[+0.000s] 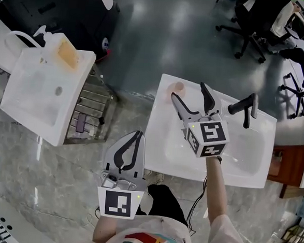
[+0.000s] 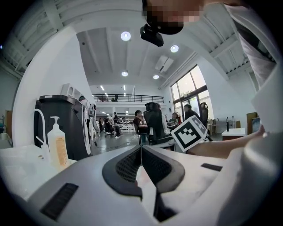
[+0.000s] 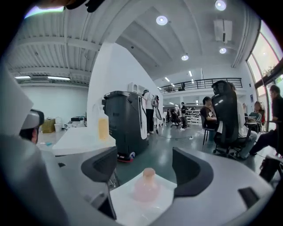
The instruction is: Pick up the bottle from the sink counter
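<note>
Pink bottle [image 1: 179, 87] is standing on the far corner of the table [image 1: 158, 145], and we are aiming the right tongs [image 1: 188, 91], wide and empty, to straddle and squeeze it next, left tongs [image 1: 136, 135] hanging shut.

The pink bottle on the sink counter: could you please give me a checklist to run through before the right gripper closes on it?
1. Pink bottle upright on the corner of the sink counter: ok.
2. Right gripper jaws wide apart and empty: ok.
3. Bottle centred in the gap, seen from the right gripper view: ok.
4. Pads on either side of the bottle: not ok; it stands ahead of the fingertips.
5. Faucet off to the side, clear of the approach: ok.
6. Left gripper shut, empty, away from the counter: ok.
</note>
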`<state>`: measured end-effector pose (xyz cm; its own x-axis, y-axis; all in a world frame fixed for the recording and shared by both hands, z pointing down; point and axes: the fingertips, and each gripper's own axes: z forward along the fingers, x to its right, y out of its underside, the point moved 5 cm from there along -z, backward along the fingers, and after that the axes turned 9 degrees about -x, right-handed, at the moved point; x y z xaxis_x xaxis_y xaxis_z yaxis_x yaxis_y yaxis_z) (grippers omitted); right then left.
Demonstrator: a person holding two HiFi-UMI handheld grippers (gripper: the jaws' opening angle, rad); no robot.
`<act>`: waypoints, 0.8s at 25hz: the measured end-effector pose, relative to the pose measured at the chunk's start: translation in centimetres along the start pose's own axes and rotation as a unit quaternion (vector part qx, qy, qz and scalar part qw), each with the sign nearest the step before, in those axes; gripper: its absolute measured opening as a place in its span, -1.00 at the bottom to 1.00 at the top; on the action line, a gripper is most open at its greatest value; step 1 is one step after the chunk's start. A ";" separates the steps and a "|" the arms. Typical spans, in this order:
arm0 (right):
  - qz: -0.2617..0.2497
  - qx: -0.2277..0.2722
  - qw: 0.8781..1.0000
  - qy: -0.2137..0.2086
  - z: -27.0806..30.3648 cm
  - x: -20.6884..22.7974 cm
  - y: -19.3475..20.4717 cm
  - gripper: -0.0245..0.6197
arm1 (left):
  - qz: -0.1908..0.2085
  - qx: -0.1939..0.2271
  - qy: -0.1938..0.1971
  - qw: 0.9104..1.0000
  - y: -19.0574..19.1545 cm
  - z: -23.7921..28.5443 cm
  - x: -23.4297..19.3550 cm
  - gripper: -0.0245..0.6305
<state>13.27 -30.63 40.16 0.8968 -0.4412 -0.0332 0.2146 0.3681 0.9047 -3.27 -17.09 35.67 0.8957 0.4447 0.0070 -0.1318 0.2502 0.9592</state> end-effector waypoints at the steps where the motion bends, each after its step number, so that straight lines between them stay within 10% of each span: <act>1: -0.001 -0.011 1.000 -0.001 1.0 0.1 0.8 0.25 | -0.001 -0.005 -0.002 1.000 0.5 0.1 -0.2 -0.87; 20: 0.004 -0.154 0.988 -0.009 11.7 1.0 10.4 0.25 | -0.027 -0.057 -0.029 0.998 5.9 0.2 -3.0 -0.87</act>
<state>11.87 -36.87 54.49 0.8927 -0.4503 -0.0165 0.3172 0.6021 0.7327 -6.65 -17.06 41.38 0.9254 0.3781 -0.0253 -0.1260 0.3699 0.9205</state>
